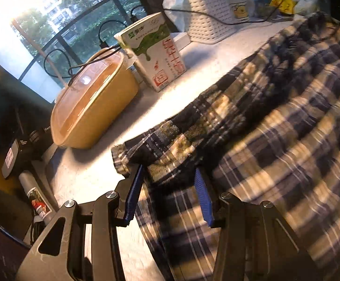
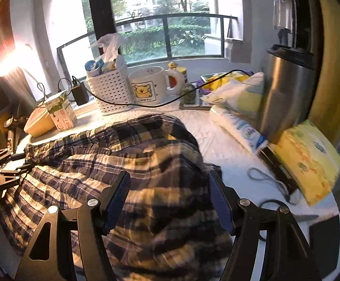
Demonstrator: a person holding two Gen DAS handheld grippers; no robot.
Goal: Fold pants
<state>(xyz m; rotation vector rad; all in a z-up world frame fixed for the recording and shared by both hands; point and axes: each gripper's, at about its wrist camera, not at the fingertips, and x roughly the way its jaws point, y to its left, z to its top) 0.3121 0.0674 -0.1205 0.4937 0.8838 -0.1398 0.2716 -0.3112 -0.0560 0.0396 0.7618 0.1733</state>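
Black hand-held gripper (image 1: 168, 178); blue ribbed pads (image 1: 132, 196); silver screws

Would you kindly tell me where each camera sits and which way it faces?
Left wrist: on the left gripper, angled down at the plaid pants; only its blue-padded fingers show.
Right wrist: on the right gripper, facing the window across the pants; its fingers show.
Shared: pants, milk carton, white basket, yellow lidded container.

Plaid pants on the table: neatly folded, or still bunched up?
Still bunched. The plaid pants lie in a rumpled, doubled-over heap with wavy creases and uneven edges on the table, not in a flat, squared stack.
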